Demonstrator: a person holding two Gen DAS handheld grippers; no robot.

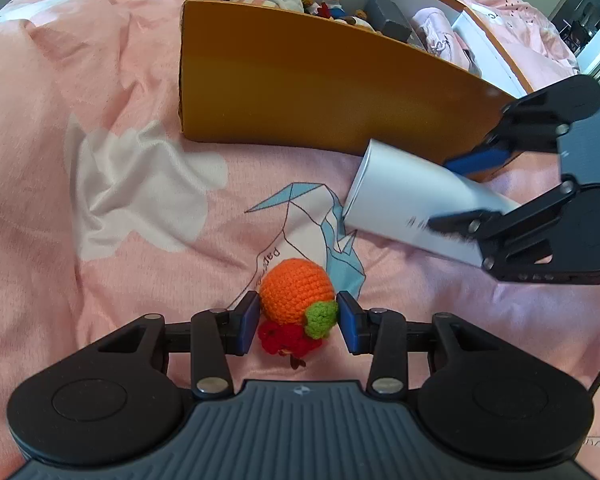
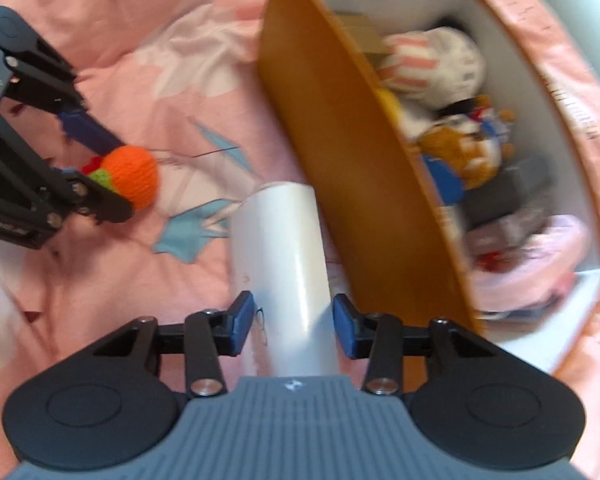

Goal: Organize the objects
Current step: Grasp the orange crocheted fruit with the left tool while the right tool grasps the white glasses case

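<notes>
The left claw [image 1: 298,322] is clamped on the crocheted orange toy [image 1: 296,292], low over the pink bed cover [image 1: 100,80]. The right claw [image 2: 294,326] straddles the white tube [image 2: 280,248] just beside the orange box [image 1: 320,92], pads slightly apart from it. Lift each clear of the near wall, then release over a free gap inside the box
</notes>
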